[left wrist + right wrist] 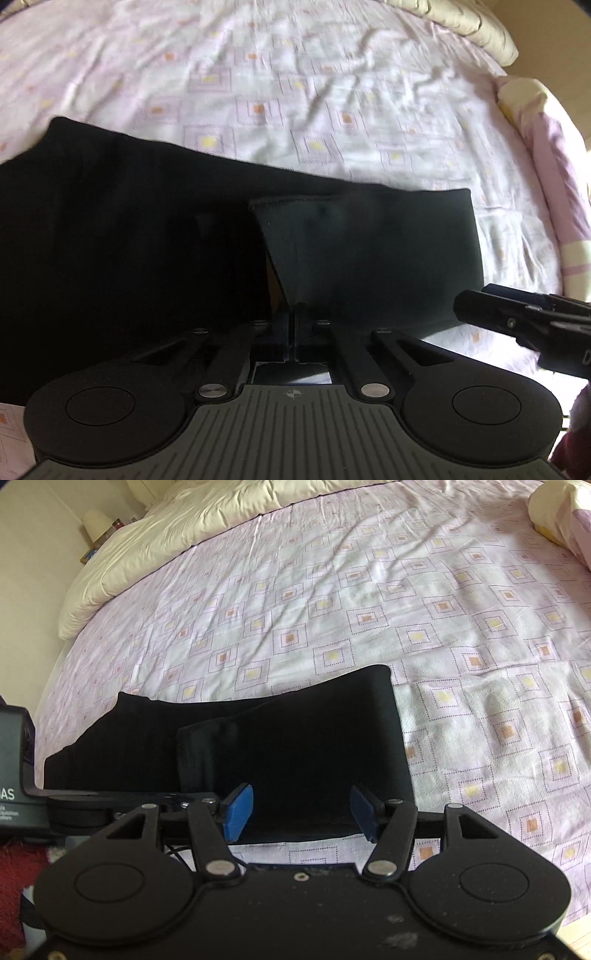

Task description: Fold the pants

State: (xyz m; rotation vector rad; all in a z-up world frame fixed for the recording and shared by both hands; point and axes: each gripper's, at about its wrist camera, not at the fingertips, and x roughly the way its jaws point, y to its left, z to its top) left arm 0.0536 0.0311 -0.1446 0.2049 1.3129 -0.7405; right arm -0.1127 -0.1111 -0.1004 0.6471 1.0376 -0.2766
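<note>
Two grippers hang over a bed (461,602) covered with a pale lilac sheet printed in dotted squares with orange and yellow centres. The black pants (295,746) lie near the bed's near edge, folded over themselves, so that a hemmed end sits on top of the lower layer with its corner turned up.

The left gripper (291,314) has its jaws brought fully together at the near edge of the pants, right below the upturned flap (369,251); whether any cloth is pinched between them cannot be told, since everything there is dark. The right gripper (301,810) has its jaws standing apart, its blue pads (238,810) bare, with nothing gripped, poised above the near edge of the pants.

In the right wrist view, the left gripper's body at the left edge carries white lettering cut off by the frame, of which only "AS" can be read; smaller lines below are too blurred. A cream duvet (177,542) is bunched along the bed's far edge, and a pillow (554,509) sits at its far right corner.
</note>
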